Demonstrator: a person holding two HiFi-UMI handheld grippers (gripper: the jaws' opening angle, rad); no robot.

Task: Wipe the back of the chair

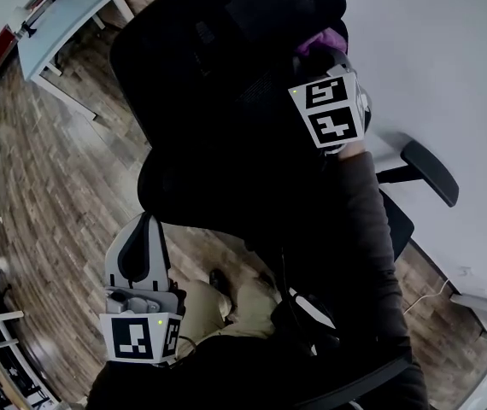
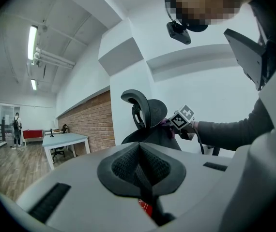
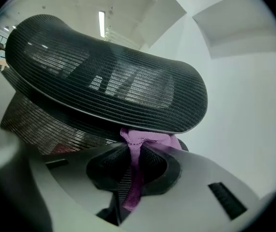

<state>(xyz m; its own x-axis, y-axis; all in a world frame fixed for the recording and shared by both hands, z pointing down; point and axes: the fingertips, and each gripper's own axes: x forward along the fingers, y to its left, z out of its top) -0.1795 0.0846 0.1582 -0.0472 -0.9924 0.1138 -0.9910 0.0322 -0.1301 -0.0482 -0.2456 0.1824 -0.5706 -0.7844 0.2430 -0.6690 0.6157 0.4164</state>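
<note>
Both clenched: left claw point(image 2: 140, 166), right claw point(image 3: 133, 151) on purple cloth point(image 3: 145, 138) at chair point(image 1: 226, 143); wood floor point(image 1: 55, 186).

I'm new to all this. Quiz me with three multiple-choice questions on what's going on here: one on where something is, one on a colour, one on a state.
1. Where is the cloth?
A. in a bucket
B. just below the chair's headrest
C. on a shelf

2. What colour is the cloth?
A. purple
B. yellow
C. white

3. How do the left gripper's jaws stand?
A. wide apart
B. shut on a sponge
C. shut, holding nothing

Answers:
1. B: the right gripper view shows it bunched right under the headrest.
2. A: it shows purple where the right gripper pinches it.
3. C: the left gripper view shows the pads together with nothing between them.
</note>
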